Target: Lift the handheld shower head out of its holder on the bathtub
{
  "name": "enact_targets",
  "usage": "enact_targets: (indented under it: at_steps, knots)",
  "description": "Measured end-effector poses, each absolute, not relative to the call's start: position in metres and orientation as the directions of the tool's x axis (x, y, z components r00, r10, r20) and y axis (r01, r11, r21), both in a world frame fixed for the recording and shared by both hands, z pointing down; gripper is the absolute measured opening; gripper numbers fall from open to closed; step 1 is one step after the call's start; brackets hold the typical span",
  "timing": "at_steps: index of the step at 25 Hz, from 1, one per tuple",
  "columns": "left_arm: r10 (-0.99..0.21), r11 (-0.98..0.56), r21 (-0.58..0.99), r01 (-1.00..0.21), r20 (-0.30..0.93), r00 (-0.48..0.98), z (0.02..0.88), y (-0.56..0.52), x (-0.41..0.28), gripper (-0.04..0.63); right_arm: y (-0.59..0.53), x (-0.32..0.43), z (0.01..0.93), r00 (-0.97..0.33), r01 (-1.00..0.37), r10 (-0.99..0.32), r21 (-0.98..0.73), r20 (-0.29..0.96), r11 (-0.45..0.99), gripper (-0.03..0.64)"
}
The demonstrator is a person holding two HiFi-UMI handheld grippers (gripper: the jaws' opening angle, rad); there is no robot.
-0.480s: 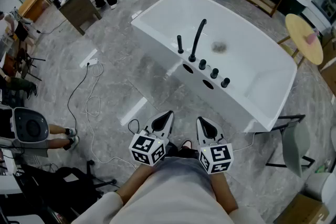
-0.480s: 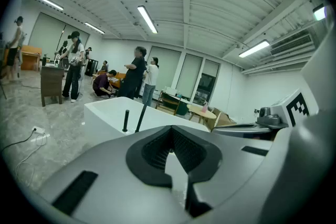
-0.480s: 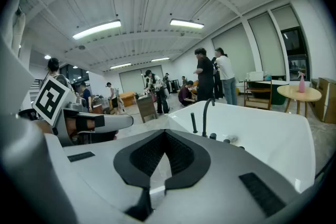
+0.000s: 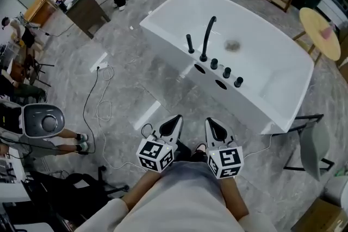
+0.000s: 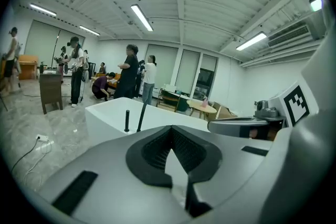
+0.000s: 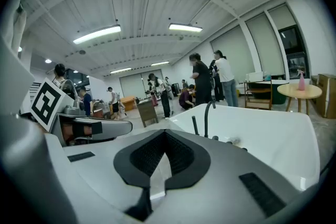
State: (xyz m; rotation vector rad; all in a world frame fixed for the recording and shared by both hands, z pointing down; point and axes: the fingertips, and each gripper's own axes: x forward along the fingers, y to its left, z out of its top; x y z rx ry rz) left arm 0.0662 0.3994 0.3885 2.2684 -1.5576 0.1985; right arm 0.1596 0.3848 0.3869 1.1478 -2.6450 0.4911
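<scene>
light: bright, ceiling strip lights [image 5: 140, 17] | edges: fisheye-warped | focus: sharp

Big white freestanding bathtub [image 4: 283, 79] sits mid-floor. On its near rim, the slim black handheld shower head [image 4: 190, 43] stands just left of the curved black metal spout [image 4: 207, 35], with round black knobs [image 4: 226, 72] in a row to the right. Round wooden table [image 4: 318, 35] is behind, far right.
</scene>
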Motion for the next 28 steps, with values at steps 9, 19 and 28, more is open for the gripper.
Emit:
enact_targets:
  at_steps: [9,19,28]
  knots:
    - [-0.87,-0.321,0.209,-0.924,0.321,0.375,0.385,0.402,0.07,0.003,0.39,0.158,0.381,-0.686,-0.727,-0.664,-0.235,0.298,0.646,0.018]
    - [-0.866,-0.286,0.276,-0.918,0.335,0.371,0.402,0.394,0.054,0.003,0.386,0.135,0.388,-0.712,-0.701,-0.633,-0.252,0.303,0.668,0.02]
    - [-0.874,-0.288,0.311,-0.905,0.301,0.382,0.401,0.335,0.03,0.003,0.34,0.114,0.387,-0.695,-0.715,-0.638,-0.221,0.333,0.664,0.02]
